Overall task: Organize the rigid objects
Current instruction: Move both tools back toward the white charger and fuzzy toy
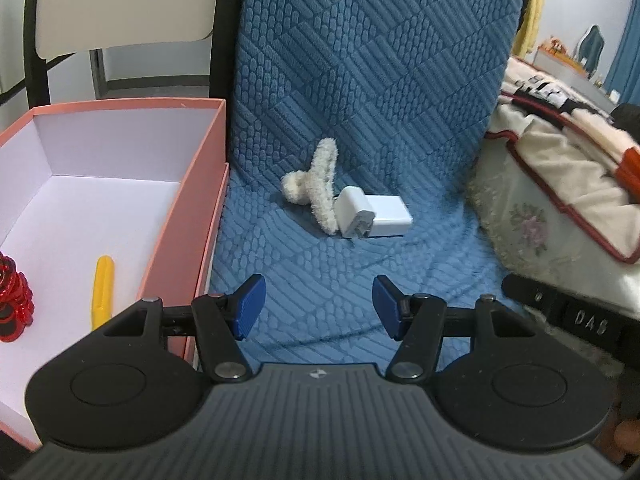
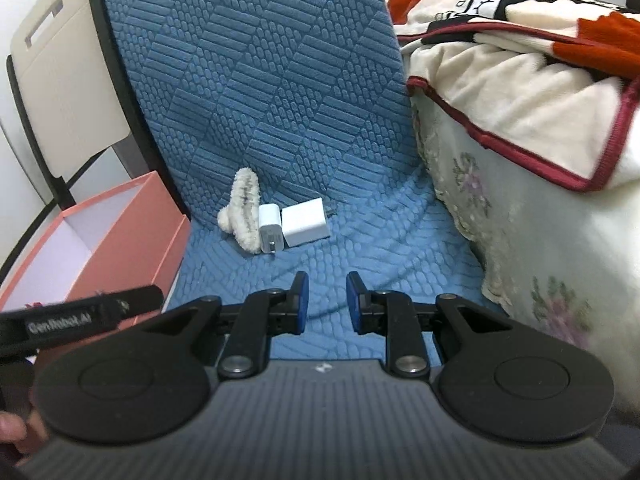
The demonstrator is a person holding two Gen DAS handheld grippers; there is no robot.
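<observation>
Left gripper point(image 1: 318, 306) has its blue pads spread fairly wide with nothing between them, hovering over the blue quilted chair cover point(image 1: 360, 80). Right gripper point(image 2: 323, 304) is way narrower, just a slim gap between the pads, also empty, above the same cover.

Stuff waiting on the seat: a fluffy cream hair claw point(image 1: 316, 188) leaning against the backrest, and touching it on the right, white chargers. Funny thing is the left wrist view makes it look like one long white block point(image 1: 376, 216), while the right wrist view clearly splits it into two pieces: a small plug point(image 2: 270, 230) with prongs facing the camera and a bigger white cube charger point(image 2: 306, 222) right beside it, touching.

Pink box point(image 1: 192, 208) sits at the left of the seat. Only the left wrist camera looks down into it properly, so you get the white inside with a yellow pen-like stick point(image 1: 103, 292) on the floor of it and a shiny red ornament thing point(image 1: 14, 304) at the far left edge. From the right wrist camera you just see the box's outer wall and a bit of the inside, no contents.

Right wrist view also catches the other gripper's black side with lettering on it at lower left, plus a cream blanket with red trim point(image 2: 520, 92) on a bed to the right.
</observation>
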